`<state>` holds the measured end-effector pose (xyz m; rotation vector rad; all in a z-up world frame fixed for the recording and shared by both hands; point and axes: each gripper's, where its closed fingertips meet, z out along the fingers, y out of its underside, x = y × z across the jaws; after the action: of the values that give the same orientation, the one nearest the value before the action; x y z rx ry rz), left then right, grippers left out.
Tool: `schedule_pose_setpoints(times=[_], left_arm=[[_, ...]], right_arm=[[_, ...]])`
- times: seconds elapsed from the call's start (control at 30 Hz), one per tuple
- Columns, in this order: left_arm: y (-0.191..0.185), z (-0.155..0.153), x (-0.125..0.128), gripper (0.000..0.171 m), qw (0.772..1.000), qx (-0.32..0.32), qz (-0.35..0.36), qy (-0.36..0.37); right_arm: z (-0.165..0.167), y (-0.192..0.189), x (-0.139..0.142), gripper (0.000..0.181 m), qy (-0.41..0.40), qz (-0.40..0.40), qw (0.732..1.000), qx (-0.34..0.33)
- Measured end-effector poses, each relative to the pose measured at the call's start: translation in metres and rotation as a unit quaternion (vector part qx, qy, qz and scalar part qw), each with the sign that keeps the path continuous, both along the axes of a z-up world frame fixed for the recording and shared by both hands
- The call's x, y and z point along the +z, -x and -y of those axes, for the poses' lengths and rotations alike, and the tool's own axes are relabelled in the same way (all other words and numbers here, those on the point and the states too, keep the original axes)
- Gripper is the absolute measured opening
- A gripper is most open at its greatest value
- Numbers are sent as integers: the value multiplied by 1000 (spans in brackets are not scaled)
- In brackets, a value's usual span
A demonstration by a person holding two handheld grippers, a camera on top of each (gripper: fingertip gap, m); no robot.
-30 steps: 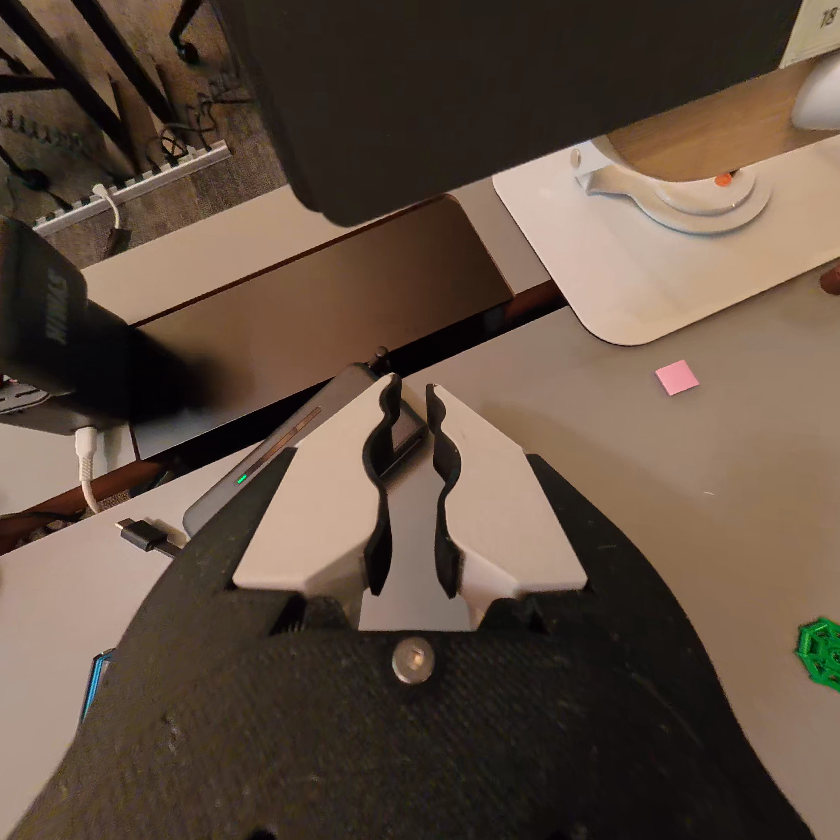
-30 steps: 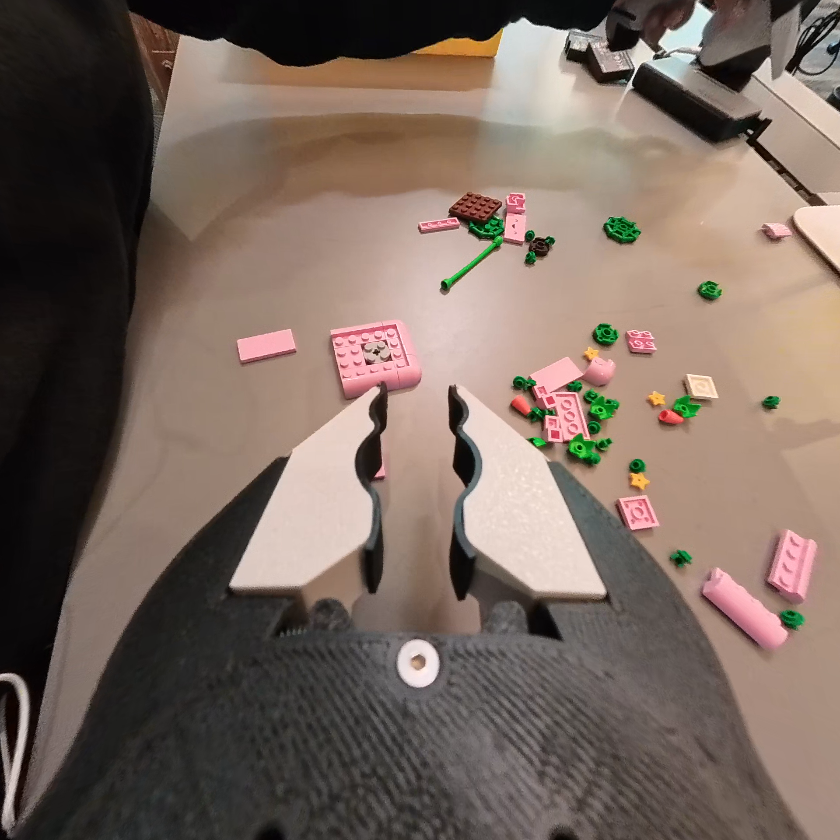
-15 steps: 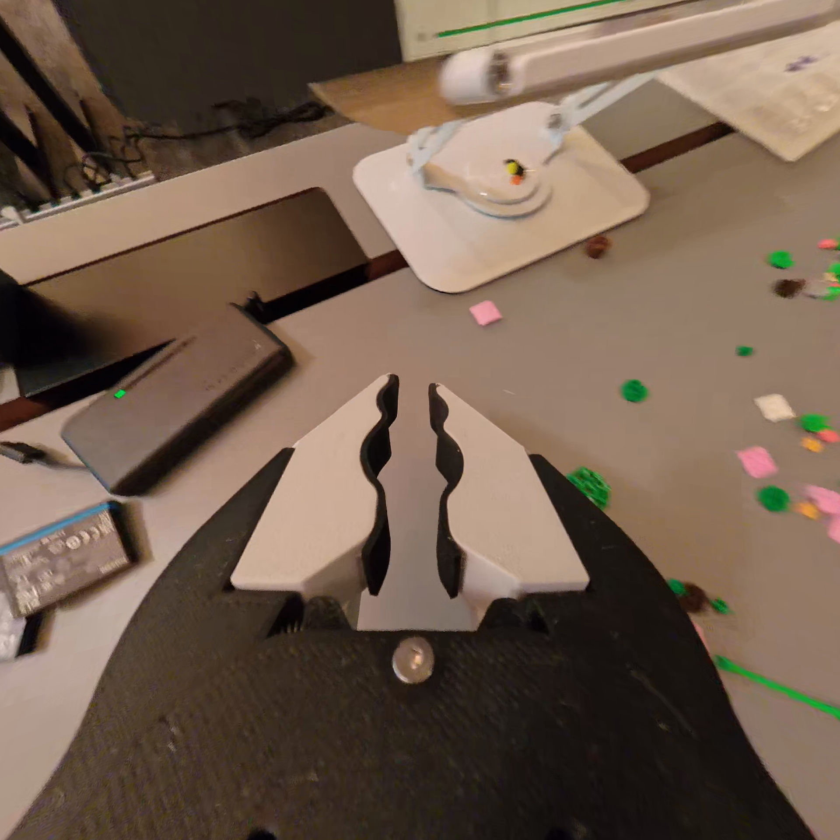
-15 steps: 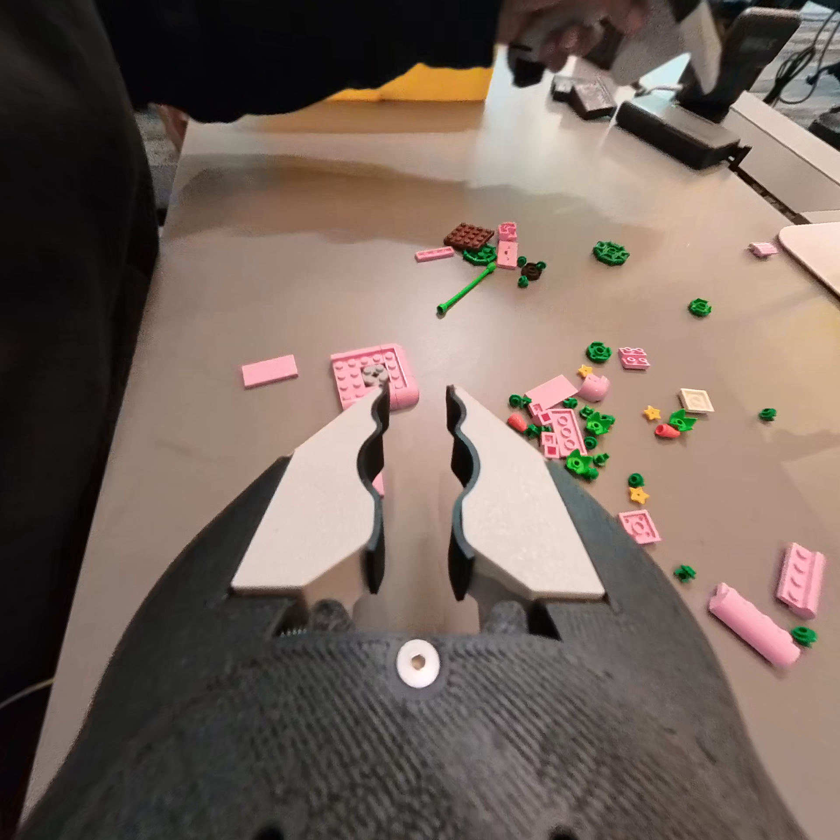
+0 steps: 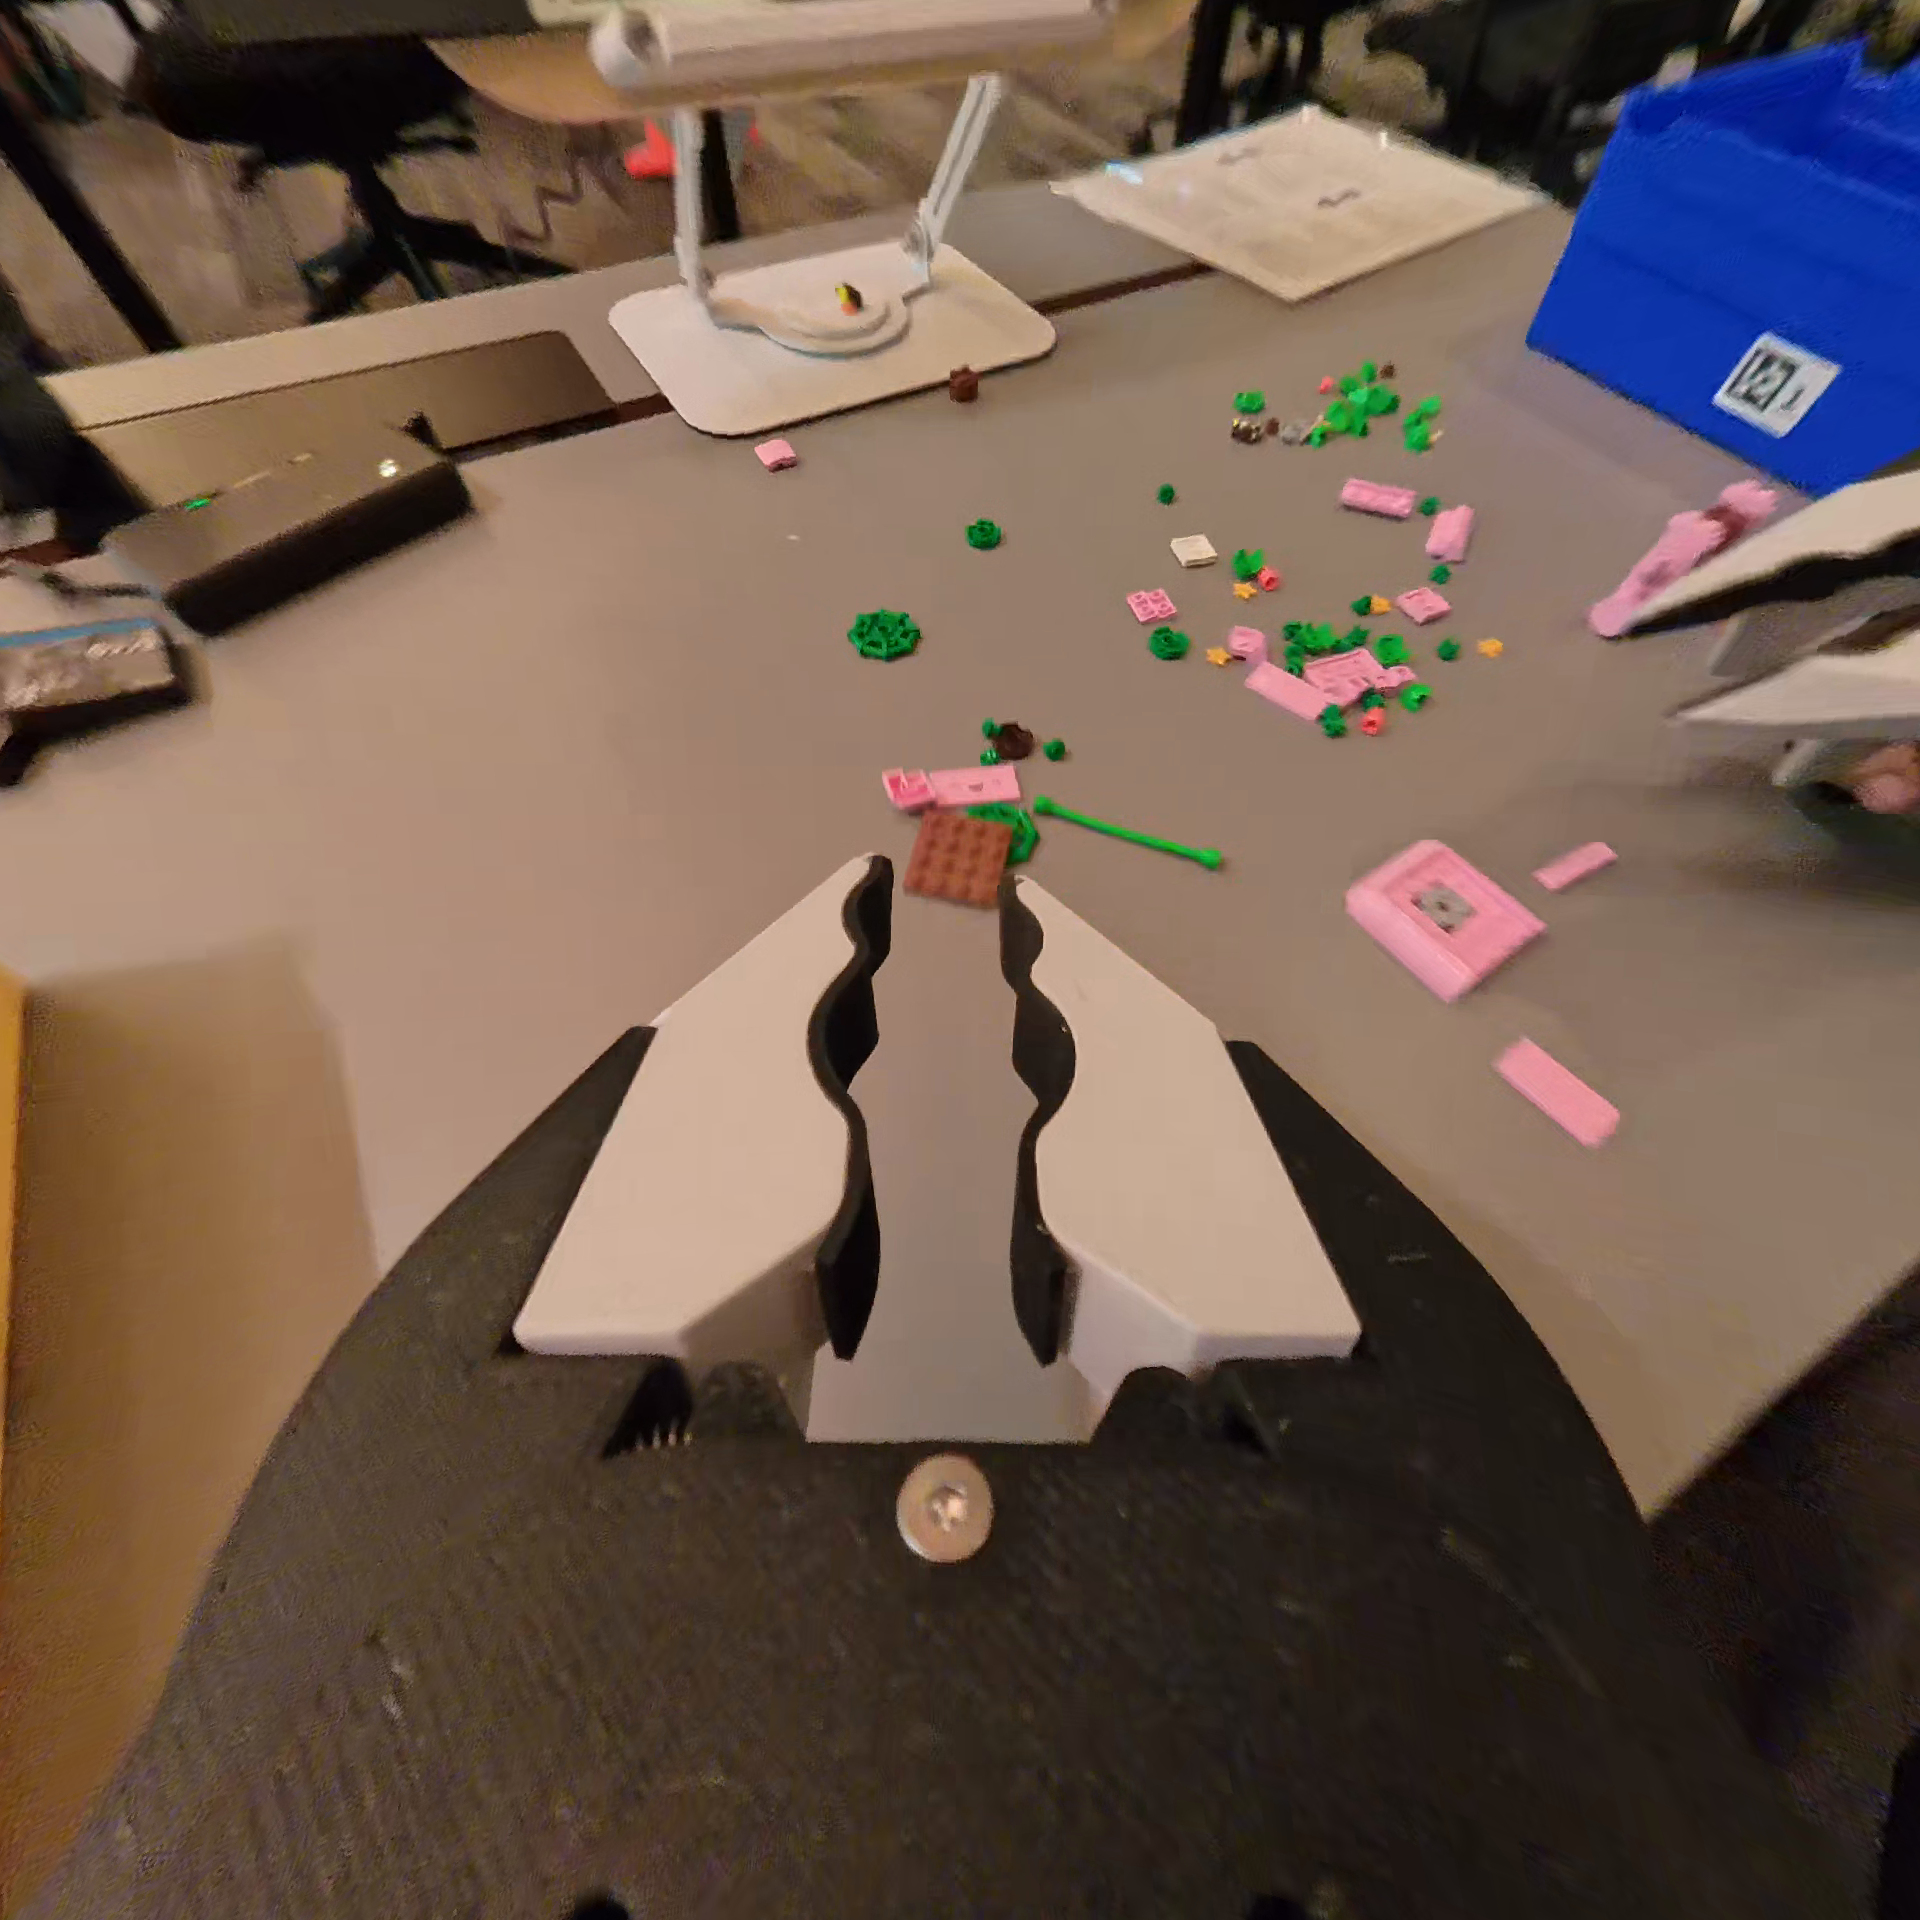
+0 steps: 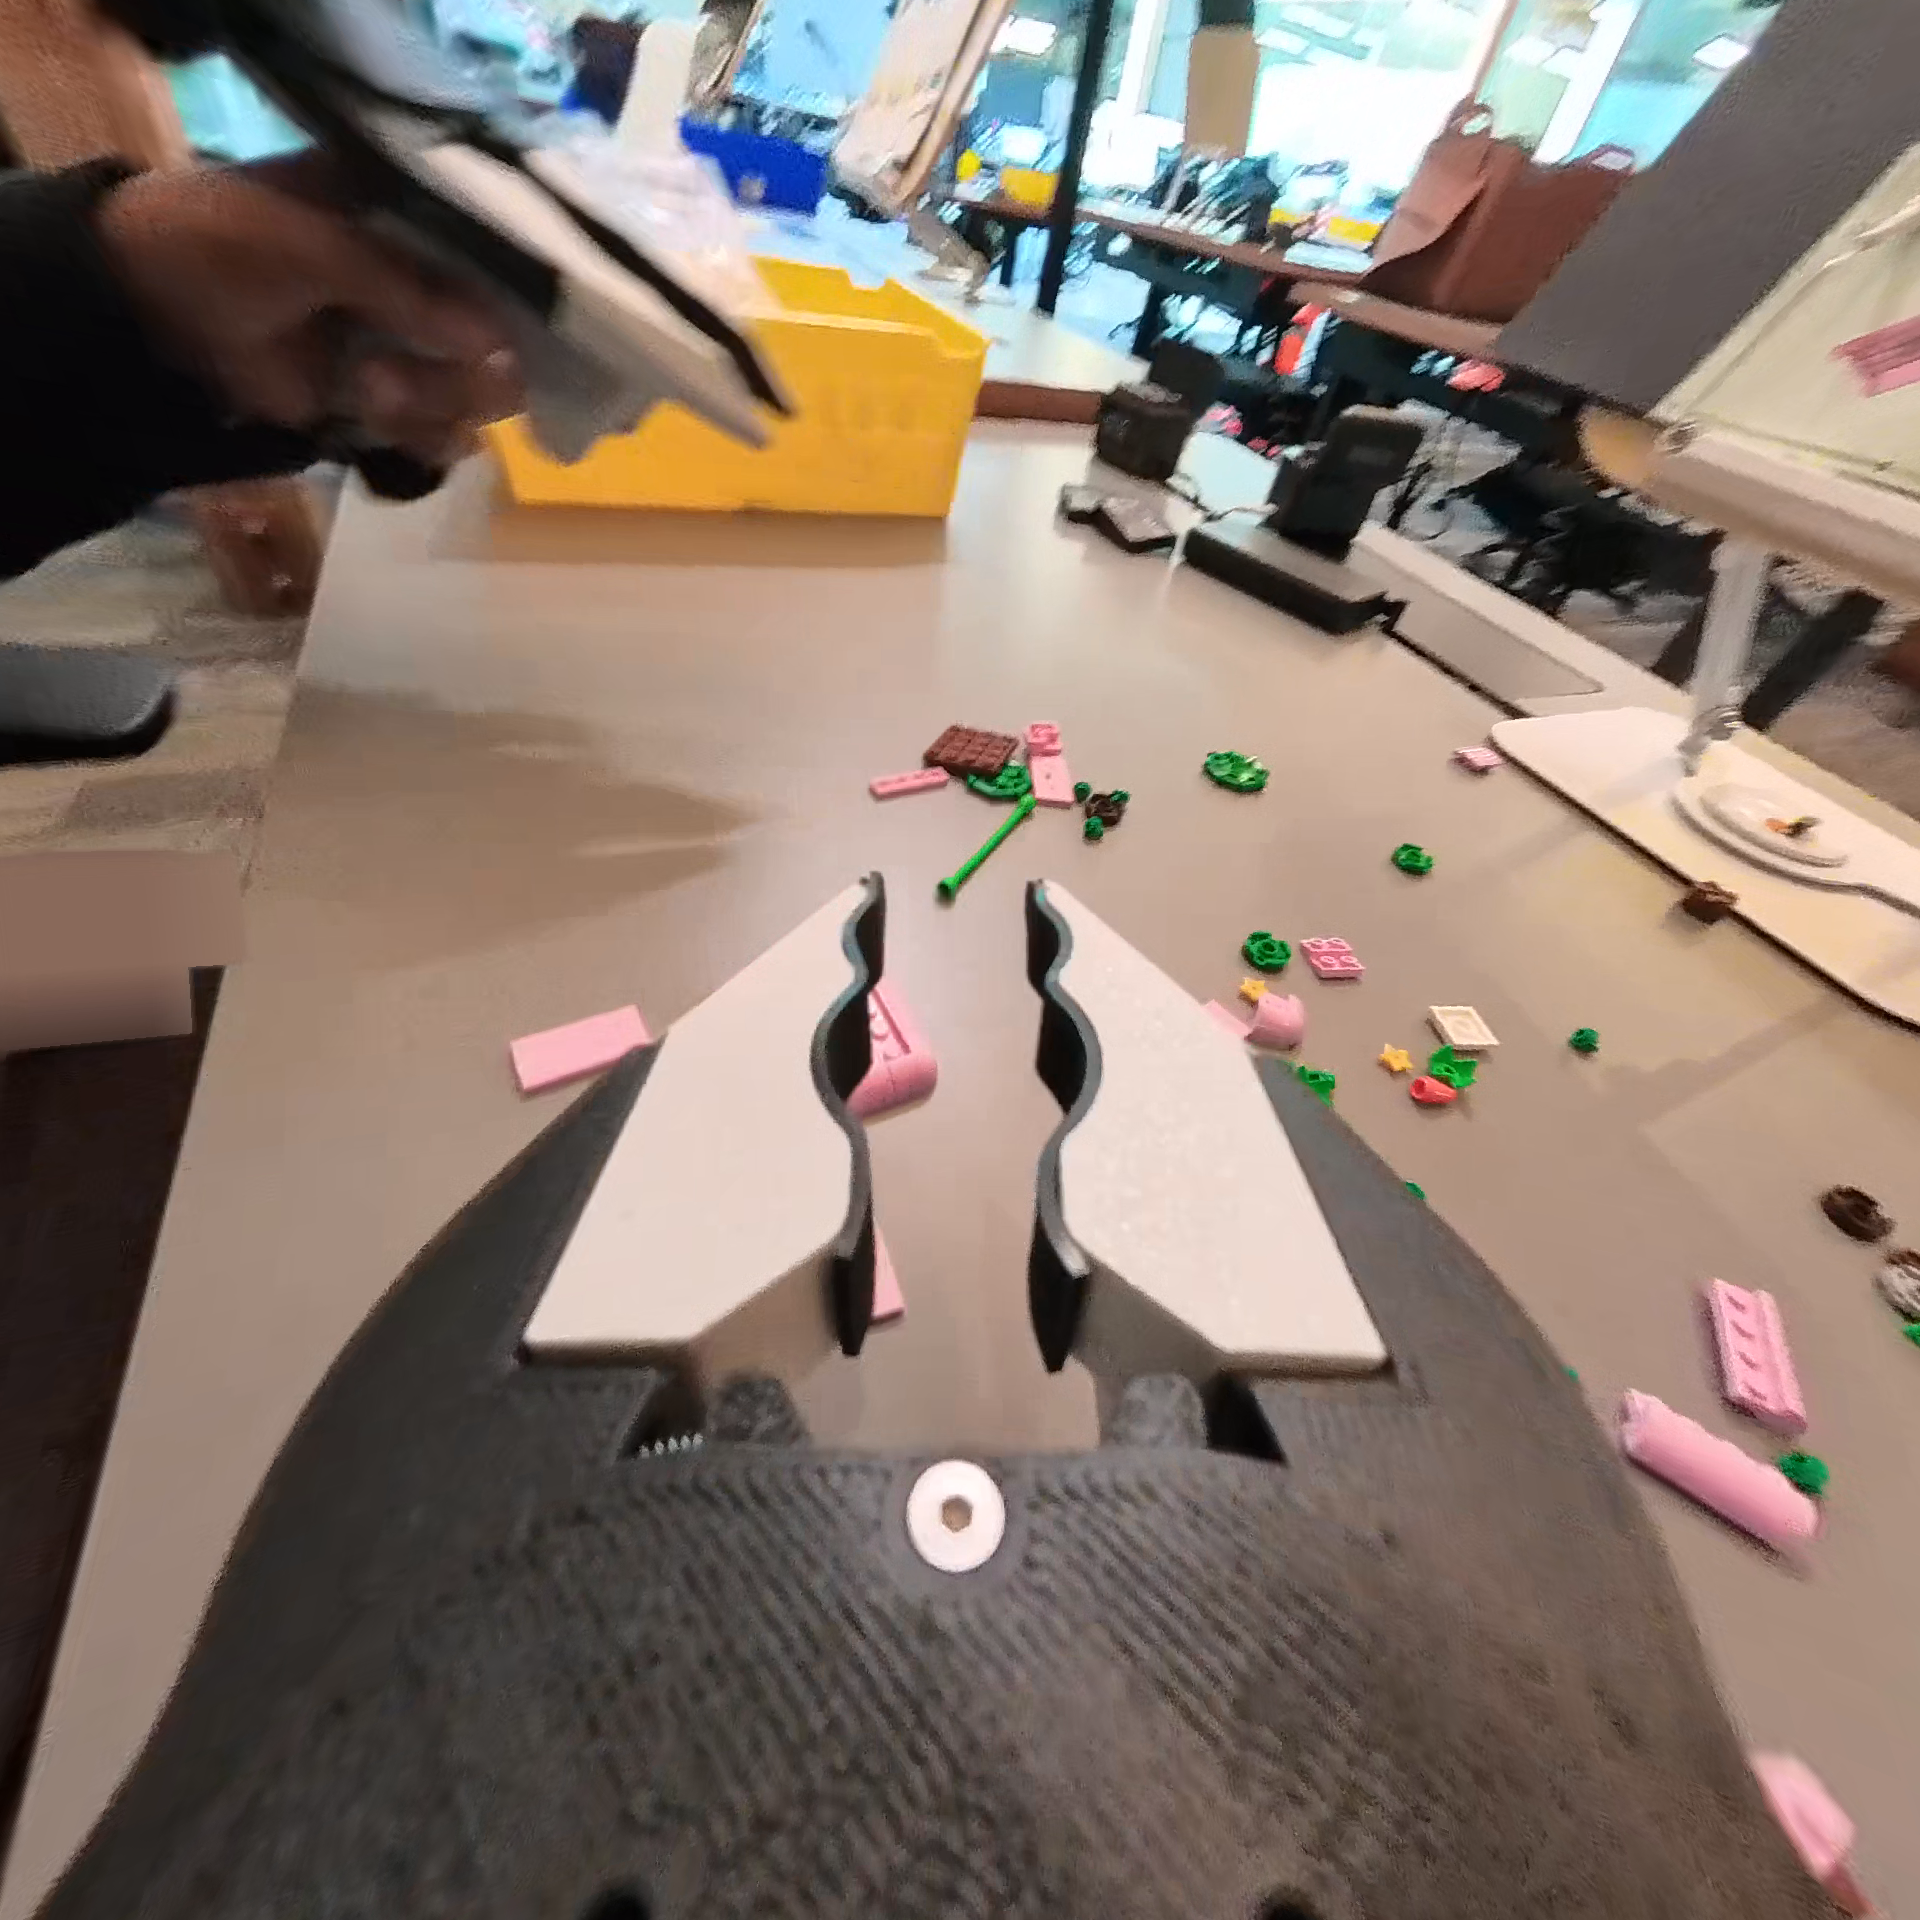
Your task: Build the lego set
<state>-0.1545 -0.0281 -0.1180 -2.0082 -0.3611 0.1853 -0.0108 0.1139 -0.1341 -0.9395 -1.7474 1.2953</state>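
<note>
- Holding both grippers above the grey table (image 5: 623, 727): my left gripper (image 5: 945, 883) has its jaws apart with nothing between them, and my right gripper (image 6: 954, 896) likewise stands parted and empty.
- Containers: a yellow bin (image 6: 831, 416) stands at the far end of the table in the right wrist view, and a blue bin (image 5: 1745, 260) with a square marker sticker stands at the far right in the left wrist view; the contents of neither can be seen.
- Lego pieces lie loose on the table between the two grippers. A brown studded plate (image 5: 958, 858) lies just beyond my left fingertips, beside a green stem (image 5: 1127, 829) and small pink plates.
- A pink square base (image 5: 1442, 916) with a grey centre piece lies to the right of my left gripper; in the right wrist view it is mostly hidden behind my left-hand finger, only a pink corner showing.
- A denser scatter of green leaves, pink bricks and yellow stars (image 5: 1330, 665) lies farther off.
- Only the left wrist view shows a sheet of paper (image 5: 1299, 197) and a black power bank (image 5: 301, 530); only the right wrist view shows the pink rounded brick (image 6: 1714, 1481) near the table edge and the room behind.
- A white lamp base (image 5: 831, 332) appears in both views.
- My left gripper shows blurred at upper left in the right wrist view, held in my hand (image 6: 312, 312).
</note>
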Motion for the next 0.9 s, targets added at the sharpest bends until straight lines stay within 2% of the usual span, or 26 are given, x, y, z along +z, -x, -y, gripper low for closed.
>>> schedule_pose_setpoints(times=[0.13,0.23,0.33,0.43,0.53,0.63,0.77,0.9], left_arm=[[-41,73,8,20,996,40,4,-78],[-72,136,9,20,988,83,9,-129],[-102,203,-11,25,982,132,41,-130],[-130,265,-32,28,960,211,83,-165],[-166,306,-59,34,938,253,144,-189],[-198,347,-80,35,930,296,148,-158],[-234,404,-88,34,905,356,152,-179],[-262,443,-95,36,882,405,150,-188]], right_arm=[[8,-15,16,28,63,-59,995,-43],[3,-28,20,25,40,-87,991,-96],[-6,-34,25,26,48,-99,985,-133],[-15,-34,23,27,57,-95,980,-165],[-22,-33,23,28,55,-96,975,-192],[-27,-32,22,28,44,-95,970,-220],[-28,-27,16,28,16,-80,967,-240],[-33,-26,16,25,-4,-85,959,-271]])
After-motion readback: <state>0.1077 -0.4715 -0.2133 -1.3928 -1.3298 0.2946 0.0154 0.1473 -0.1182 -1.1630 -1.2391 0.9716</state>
